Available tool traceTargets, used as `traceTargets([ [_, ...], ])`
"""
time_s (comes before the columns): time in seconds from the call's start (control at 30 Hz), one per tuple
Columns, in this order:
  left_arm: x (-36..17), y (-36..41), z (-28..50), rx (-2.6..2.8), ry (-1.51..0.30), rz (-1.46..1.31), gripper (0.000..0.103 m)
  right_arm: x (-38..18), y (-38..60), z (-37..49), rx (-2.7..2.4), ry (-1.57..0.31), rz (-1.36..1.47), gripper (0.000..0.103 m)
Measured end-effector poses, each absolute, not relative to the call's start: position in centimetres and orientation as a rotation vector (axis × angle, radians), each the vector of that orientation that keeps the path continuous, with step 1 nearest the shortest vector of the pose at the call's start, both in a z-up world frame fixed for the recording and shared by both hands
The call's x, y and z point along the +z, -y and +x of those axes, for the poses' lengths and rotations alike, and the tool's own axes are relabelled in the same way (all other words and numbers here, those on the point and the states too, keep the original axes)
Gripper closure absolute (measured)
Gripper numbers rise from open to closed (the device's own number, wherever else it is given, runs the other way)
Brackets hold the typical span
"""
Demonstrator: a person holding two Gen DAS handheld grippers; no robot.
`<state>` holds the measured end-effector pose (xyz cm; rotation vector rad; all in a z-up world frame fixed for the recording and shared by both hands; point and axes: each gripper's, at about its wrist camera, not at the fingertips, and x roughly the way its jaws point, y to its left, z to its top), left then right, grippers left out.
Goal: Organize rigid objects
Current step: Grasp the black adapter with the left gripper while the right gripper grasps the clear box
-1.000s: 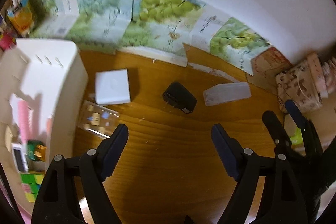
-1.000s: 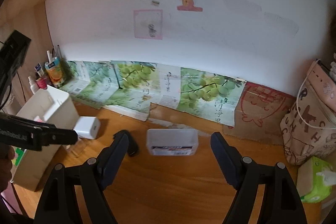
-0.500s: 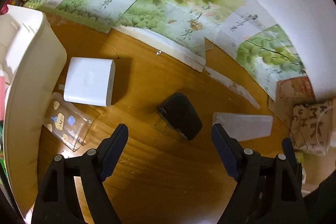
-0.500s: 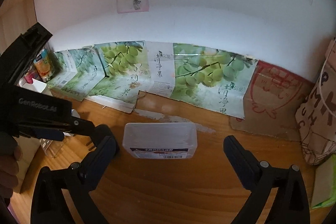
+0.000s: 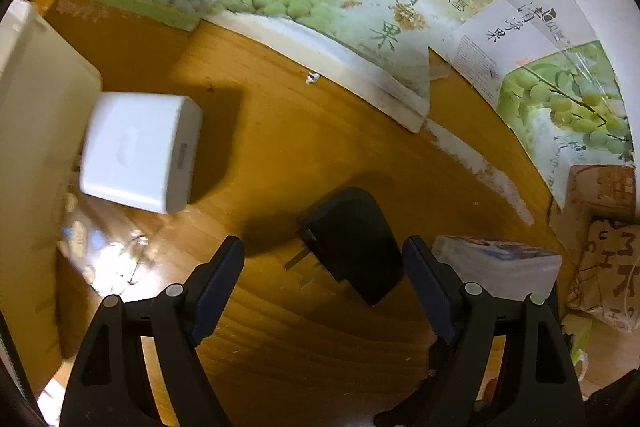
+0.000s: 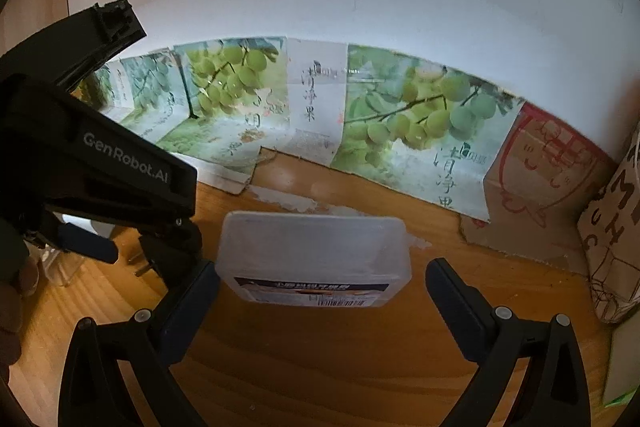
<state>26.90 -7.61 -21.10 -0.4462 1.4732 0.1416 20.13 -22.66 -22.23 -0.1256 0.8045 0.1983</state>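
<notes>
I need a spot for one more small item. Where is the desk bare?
Bare wood lies between the white box, the black plug and the grape cartons. It is crowded by the white bin, around the clear case.

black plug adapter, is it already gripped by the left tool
No, the black plug adapter lies on the wooden desk, untouched between the left tool's open fingers.

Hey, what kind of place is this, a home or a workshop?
Most likely a home desk set against a wall: a wooden tabletop with flattened grape cartons lining the wall, a black plug adapter, a white charger and a white storage bin.
</notes>
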Motion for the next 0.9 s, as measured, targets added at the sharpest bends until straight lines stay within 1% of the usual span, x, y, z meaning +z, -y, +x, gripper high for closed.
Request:
traceTargets([
  [0.1,-21.2,8.2,27.3,0.152,-1.460,-0.394,0.019,-22.9,22.6,20.3,0.213,-0.821,-0.129,0.001],
  [0.13,-21.2,8.6,27.5,0.160,-1.459,-0.372,0.019,-23.0,22.7,20.4,0.216,-0.822,-0.129,0.003],
  [0.2,-21.3,9.2,27.8,0.170,-1.458,-0.344,0.020,-23.2,23.0,20.5,0.233,-0.828,-0.109,0.011],
  [0.4,-21.3,10.6,28.1,0.177,-1.444,-0.288,0.020,-23.3,23.2,20.4,0.236,-0.819,-0.088,0.011],
  [0.47,-21.2,10.8,28.1,0.184,-1.436,-0.274,0.024,-23.2,23.3,20.4,0.245,-0.821,-0.084,0.011],
  [0.57,-21.0,11.2,28.6,0.177,-1.421,-0.266,0.034,-23.0,23.7,20.3,0.239,-0.826,-0.071,0.011],
  [0.6,-20.9,11.3,28.6,0.174,-1.415,-0.263,0.041,-22.9,23.8,20.2,0.234,-0.826,-0.068,0.011],
  [0.63,-20.8,11.4,28.6,0.173,-1.411,-0.257,0.044,-22.8,24.0,20.2,0.227,-0.826,-0.063,0.011],
  [0.73,-20.9,11.3,28.7,0.162,-1.411,-0.267,0.045,-22.5,24.6,20.0,0.210,-0.827,-0.054,0.011],
  [0.8,-20.6,11.0,28.8,0.161,-1.411,-0.269,0.048,-22.3,24.8,19.8,0.202,-0.825,-0.054,0.011],
  [0.9,-20.4,10.2,28.6,0.142,-1.411,-0.286,0.050,-22.0,25.1,19.5,0.194,-0.822,-0.055,0.011],
])
